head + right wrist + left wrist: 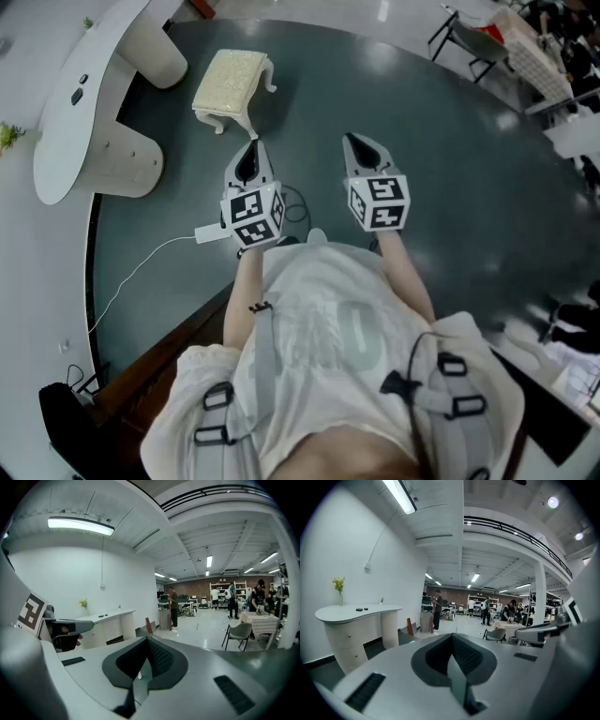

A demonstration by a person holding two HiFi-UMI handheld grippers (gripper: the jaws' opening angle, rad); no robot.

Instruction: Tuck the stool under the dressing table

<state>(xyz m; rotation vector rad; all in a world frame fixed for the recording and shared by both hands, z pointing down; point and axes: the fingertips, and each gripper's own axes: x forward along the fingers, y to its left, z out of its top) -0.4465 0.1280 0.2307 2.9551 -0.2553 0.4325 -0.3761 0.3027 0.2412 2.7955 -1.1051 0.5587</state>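
Bright, even indoor light falls from ceiling tube lamps [399, 497] — shadows on the dark floor [450, 169] stay soft, with pale glare along its far edge. Both gripper views bulge fisheye-style — corners black, nearest surfaces slightly blurred.

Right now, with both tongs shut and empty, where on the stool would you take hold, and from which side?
Probably the stool by its seat rim, on the edge facing away from the dressing table, coming from the right in the head view. It stands upright on its curved legs, and the gap between the table's pedestals lies opposite that edge, so a push from there should carry it in.
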